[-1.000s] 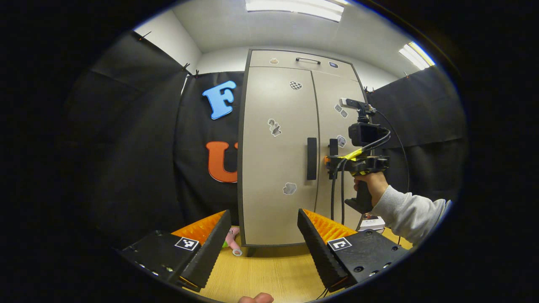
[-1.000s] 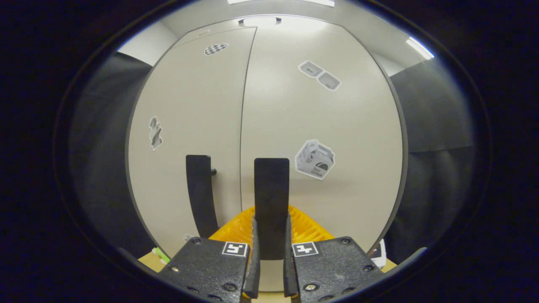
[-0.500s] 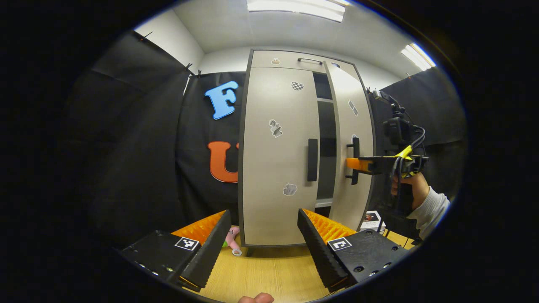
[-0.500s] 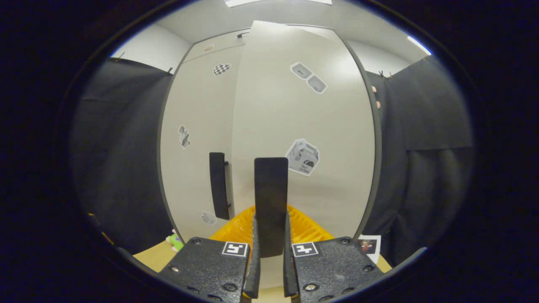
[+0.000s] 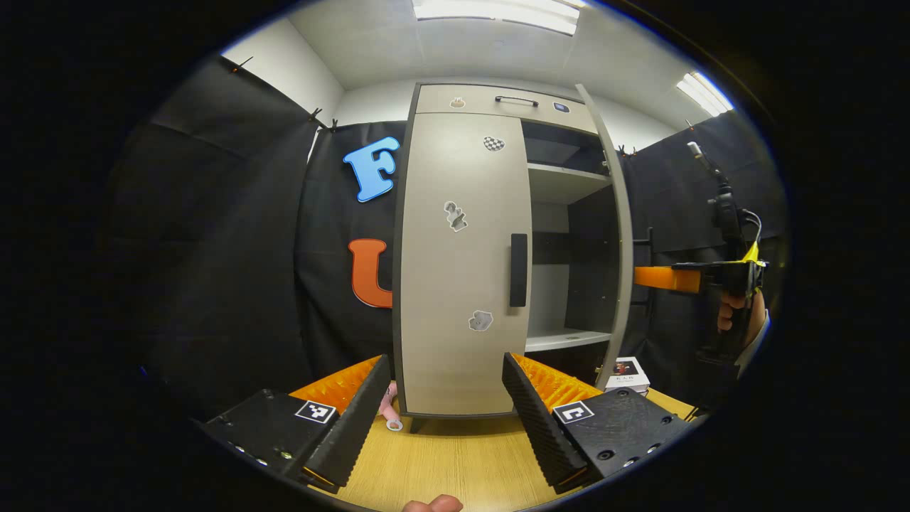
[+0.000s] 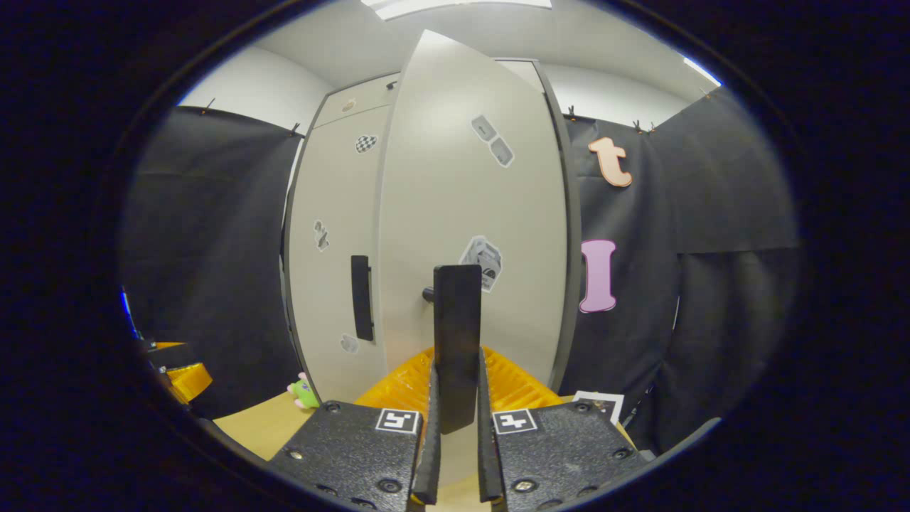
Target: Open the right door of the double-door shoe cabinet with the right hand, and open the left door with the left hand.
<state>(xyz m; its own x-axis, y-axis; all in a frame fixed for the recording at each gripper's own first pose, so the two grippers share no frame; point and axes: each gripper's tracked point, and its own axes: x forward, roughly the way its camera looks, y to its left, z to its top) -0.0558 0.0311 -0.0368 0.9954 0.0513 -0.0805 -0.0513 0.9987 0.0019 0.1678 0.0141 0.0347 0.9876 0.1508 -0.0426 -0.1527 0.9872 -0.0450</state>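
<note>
The beige shoe cabinet (image 5: 498, 99) stands on the table ahead. Its left door (image 5: 455, 306) is closed, with a black handle (image 5: 518, 269). The right door (image 5: 617, 235) stands swung out, edge-on in the left gripper view, so the inner shelves (image 5: 565, 340) show. My left gripper (image 5: 441, 405) is open and empty, well short of the left door. In the right gripper view, my right gripper (image 6: 455, 387) is shut on the right door's black handle (image 6: 457, 320); the right door (image 6: 490, 199) faces it. The right gripper (image 5: 640, 276) is also at the door's edge.
The cabinet sits on a wooden table (image 5: 441, 462). A small pink and green toy (image 5: 388, 411) lies at the cabinet's left foot. A white box (image 5: 625, 370) sits right of the cabinet, below the open door. A hand (image 5: 732, 313) holds the right gripper.
The right door went from closed to wide open, pulled outward and rightward by my right gripper on its handle. My left gripper has stayed in place, open.
</note>
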